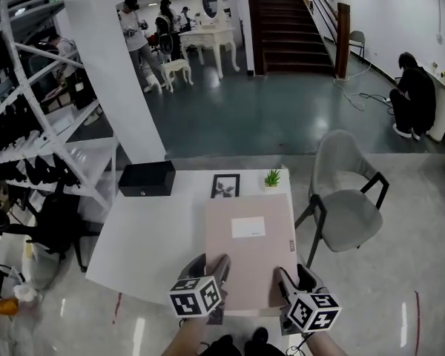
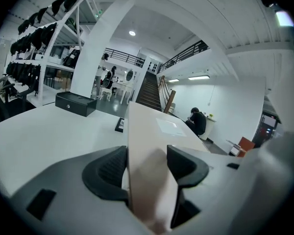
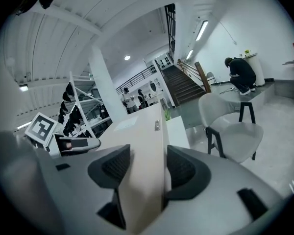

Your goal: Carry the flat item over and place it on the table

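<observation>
The flat item (image 1: 251, 251) is a pale pink board-like box with a white label on top. It lies flat over the right part of the white table (image 1: 156, 228), and its near edge sticks out past the table's front edge. I cannot tell whether it touches the tabletop. My left gripper (image 1: 211, 267) is shut on its near left corner, my right gripper (image 1: 288, 280) on its near right corner. In the left gripper view the flat item (image 2: 147, 131) runs away between the jaws of the left gripper (image 2: 147, 168). The right gripper (image 3: 147, 168) clamps the flat item (image 3: 144, 141) the same way.
On the table's far side stand a black box (image 1: 146, 178), a small framed picture (image 1: 225, 186) and a little potted plant (image 1: 272, 178). A grey chair (image 1: 348, 199) stands to the right of the table. White shelving (image 1: 44, 124) stands at the left. People are far off.
</observation>
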`<state>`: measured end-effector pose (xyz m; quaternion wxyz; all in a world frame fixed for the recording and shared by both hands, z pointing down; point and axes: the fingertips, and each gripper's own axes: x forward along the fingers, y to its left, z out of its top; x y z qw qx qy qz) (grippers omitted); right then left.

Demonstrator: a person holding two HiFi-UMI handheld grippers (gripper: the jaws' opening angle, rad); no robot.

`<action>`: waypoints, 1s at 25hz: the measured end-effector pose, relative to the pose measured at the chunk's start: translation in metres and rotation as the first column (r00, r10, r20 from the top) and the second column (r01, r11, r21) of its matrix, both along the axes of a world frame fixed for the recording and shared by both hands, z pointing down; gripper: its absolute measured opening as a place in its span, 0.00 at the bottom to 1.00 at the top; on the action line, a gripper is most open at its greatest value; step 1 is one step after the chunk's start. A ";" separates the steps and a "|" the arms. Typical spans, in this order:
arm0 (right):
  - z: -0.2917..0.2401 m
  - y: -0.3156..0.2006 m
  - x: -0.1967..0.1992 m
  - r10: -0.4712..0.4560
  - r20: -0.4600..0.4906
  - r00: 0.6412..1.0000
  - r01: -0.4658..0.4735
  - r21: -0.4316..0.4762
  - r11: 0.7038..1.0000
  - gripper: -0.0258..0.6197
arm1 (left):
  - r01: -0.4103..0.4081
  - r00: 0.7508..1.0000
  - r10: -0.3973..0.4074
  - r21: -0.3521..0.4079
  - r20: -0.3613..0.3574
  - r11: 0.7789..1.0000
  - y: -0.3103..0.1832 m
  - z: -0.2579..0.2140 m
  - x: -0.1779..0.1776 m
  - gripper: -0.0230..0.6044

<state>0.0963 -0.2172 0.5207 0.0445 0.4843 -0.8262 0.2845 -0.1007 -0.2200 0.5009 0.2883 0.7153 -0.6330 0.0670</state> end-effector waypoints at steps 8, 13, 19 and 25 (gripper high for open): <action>0.008 -0.008 -0.007 -0.042 -0.003 0.999 0.042 -0.019 0.999 0.40 | 0.044 0.999 -0.044 -0.026 0.002 0.999 0.000 0.009 -0.007 0.45; 0.016 -0.016 -0.008 -0.022 -0.010 1.000 0.021 -0.029 0.999 0.39 | 0.024 1.000 -0.024 -0.041 0.002 0.999 -0.012 0.019 -0.009 0.45; 0.020 -0.020 -0.006 0.021 -0.033 0.999 -0.022 -0.043 0.999 0.39 | -0.012 1.000 0.011 -0.062 -0.016 0.998 -0.023 0.029 -0.008 0.45; 0.027 -0.023 -0.006 0.063 -0.054 0.997 -0.067 -0.059 0.996 0.39 | -0.053 0.998 0.052 -0.081 -0.024 0.995 -0.034 0.040 -0.008 0.45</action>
